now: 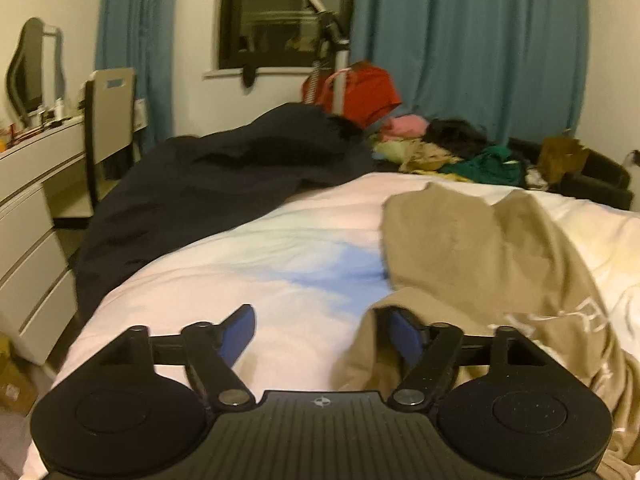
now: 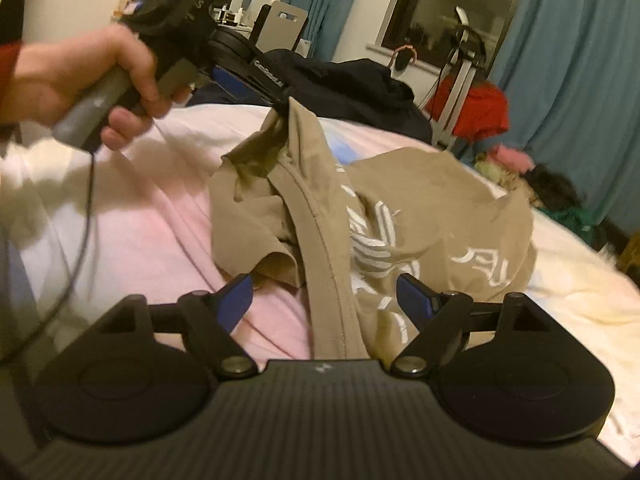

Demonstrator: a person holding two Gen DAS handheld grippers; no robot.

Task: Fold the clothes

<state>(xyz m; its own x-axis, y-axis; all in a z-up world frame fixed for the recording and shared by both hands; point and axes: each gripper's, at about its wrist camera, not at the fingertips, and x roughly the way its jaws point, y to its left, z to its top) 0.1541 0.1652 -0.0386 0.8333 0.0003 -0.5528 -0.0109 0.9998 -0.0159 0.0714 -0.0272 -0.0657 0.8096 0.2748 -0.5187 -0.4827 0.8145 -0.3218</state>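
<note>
Now left claw (image 1: pixel 313 312), right claw (image 2: pixel 324 278) gaping; tan shirt (image 2: pixel 440 200) maybe snagged left, blurred.

My bed (image 1: pixel 280 248), under a pale pink and blue cover, is the landmark. A white dresser (image 1: pixel 36 216) stands left of it, teal curtains (image 1: pixel 472 48) and a dark window (image 1: pixel 280 16) beyond it, a chair (image 1: pixel 110 120) near the dresser.
</note>
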